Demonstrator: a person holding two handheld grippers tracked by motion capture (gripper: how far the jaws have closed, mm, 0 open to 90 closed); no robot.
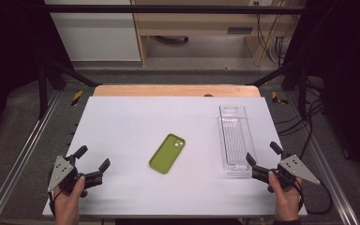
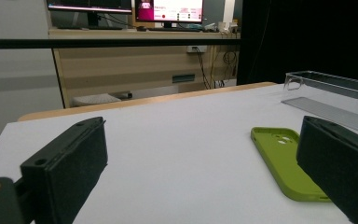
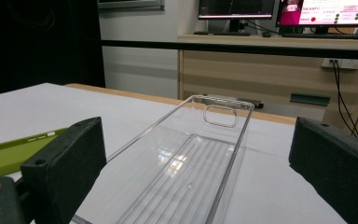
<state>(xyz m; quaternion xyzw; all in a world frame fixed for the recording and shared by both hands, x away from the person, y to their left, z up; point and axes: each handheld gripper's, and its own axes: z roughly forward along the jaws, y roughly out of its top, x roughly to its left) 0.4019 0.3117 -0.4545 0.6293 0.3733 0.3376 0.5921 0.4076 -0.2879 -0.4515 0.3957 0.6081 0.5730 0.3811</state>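
A green case [image 1: 167,153] lies flat near the middle of the white worktop [image 1: 131,122], camera cutout at its far end, long axis slanting from near-left to far-right. In the left gripper view the case [image 2: 284,161] shows its hollow side up, its near end partly hidden behind one black jaw. To its right, well apart, a clear tray [image 1: 236,139] lies lengthwise near the worktop's right edge, its far end carrying an oval handle slot. In the right gripper view the tray [image 3: 191,172] runs straight ahead between the jaws, ribbed floor visible, with the edge of the case [image 3: 9,156] off at the left.

The left tongs [image 1: 93,158] sit at the near-left corner of the worktop, held in a hand [image 1: 68,201], jaws spread and nothing between them. They point toward the case, with bare white surface between. The right tongs [image 1: 263,154] sit at the near-right, held in the other hand [image 1: 286,199], jaws spread wide; the tray's near end lies just before them, and the pads do not press on it.

Beyond the worktop's far wooden edge stand a light wood desk [image 1: 201,23] with monitors [image 3: 235,8] on it and cables [image 1: 272,42] hanging beside. A black bar [image 1: 168,9] crosses above the far side. Metal rails [image 1: 23,150] flank the worktop on both sides.
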